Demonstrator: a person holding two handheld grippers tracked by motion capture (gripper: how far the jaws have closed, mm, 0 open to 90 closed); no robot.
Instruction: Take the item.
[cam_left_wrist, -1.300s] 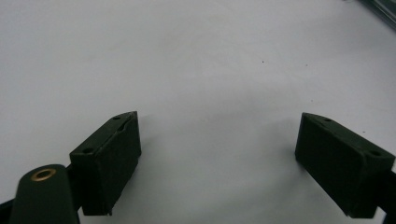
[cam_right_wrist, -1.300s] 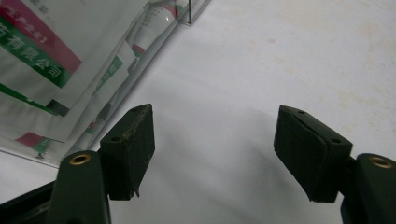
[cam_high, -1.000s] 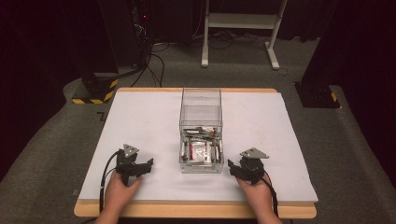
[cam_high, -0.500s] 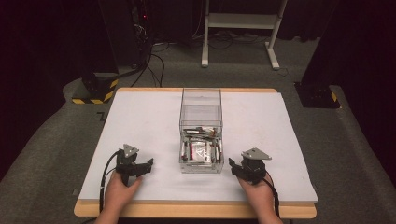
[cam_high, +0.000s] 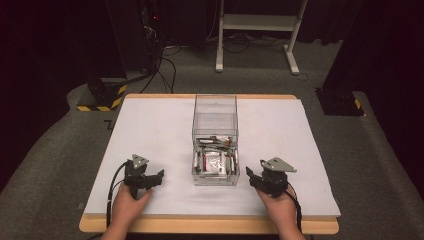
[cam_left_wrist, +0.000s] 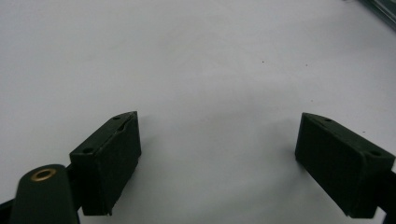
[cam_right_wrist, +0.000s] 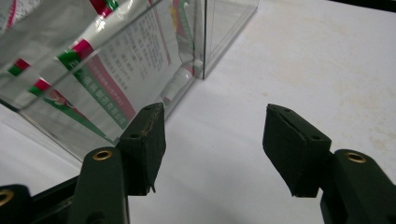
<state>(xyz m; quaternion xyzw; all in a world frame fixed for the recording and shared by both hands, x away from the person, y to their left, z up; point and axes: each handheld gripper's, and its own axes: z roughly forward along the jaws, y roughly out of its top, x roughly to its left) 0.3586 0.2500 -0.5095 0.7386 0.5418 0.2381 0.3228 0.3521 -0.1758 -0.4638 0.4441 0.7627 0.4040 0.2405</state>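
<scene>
**Inspector:** Little has shifted since the earlier frame. The right claw (cam_high: 253, 176) has just been closing a touch, nothing between its jaws, and it sits a shade nearer the clear box (cam_high: 215, 145). The left claw (cam_high: 158, 176) has held its place.

**Onlooker:** State of both?

**Inspector:** Both released. In the left gripper view the jaws stand wide over bare white sheet. In the right gripper view the jaws (cam_right_wrist: 210, 140) are parted over the sheet, with the near corner of the box (cam_right_wrist: 140, 60) just beyond the left-hand jaw; whether that jaw touches the wall I cannot tell.

**Onlooker:** And the box?

**Inspector:** It stands upright at the middle of the surface (cam_high: 150, 130), between the two hands and nearer the person's edge. Foil packets (cam_high: 214, 161) with red and green print lie in its near half; the far half looks bare. One packet (cam_right_wrist: 93, 70) presses flat against the wall facing the right claw.

**Onlooker:** The surface itself?

**Inspector:** White sheet over a wooden top, the wood showing as a rim. Faint smudges show on the sheet in the right gripper view.

**Onlooker:** The room?

**Inspector:** Dark. Grey carpet (cam_high: 60, 165), a white frame stand (cam_high: 257, 22) beyond the far edge, black cables (cam_high: 165, 65) trailing across the floor, a yellow-and-black striped base (cam_high: 100, 97) at the far left.
</scene>
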